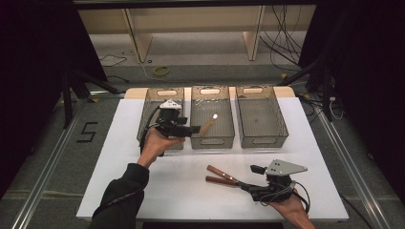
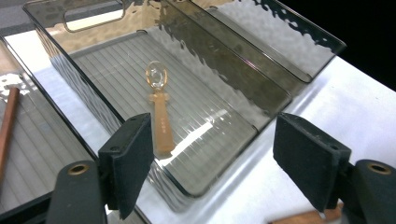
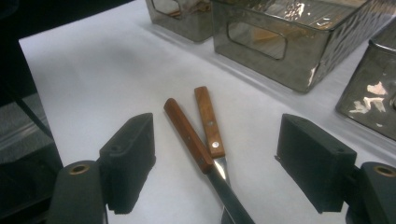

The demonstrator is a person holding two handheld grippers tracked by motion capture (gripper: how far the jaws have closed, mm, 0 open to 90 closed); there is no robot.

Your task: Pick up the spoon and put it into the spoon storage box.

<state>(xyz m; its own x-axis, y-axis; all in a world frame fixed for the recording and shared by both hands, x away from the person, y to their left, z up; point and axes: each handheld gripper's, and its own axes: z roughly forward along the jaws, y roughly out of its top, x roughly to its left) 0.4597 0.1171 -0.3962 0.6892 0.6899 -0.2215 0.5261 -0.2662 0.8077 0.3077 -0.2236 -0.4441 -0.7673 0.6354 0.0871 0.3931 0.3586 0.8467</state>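
Right hand-held gripper [image 3: 217, 170], jaws wide and empty over two crossed wooden-handled utensils [image 3: 201, 135] on tabletop [image 1: 143, 191]: best centred on one handle before closing; left hand-held gripper [image 2: 212, 154] likewise agape, empty, above middle bin [image 2: 261, 119] with spoon [image 2: 159, 109].

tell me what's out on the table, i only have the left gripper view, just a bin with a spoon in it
Observer: In the high view, three bins stand in a row at the far side; the spoon lies in the middle bin.
Operator: anything loose on the table
Observer: Yes, two wooden-handled utensils lie crossed on the white tabletop, near the right gripper.
Operator: is the right gripper holding them
Observer: No. In the right gripper view its jaws stand wide apart on either side of the handles, touching neither.
Operator: right bin got anything
Observer: From the high view the right bin looks empty.
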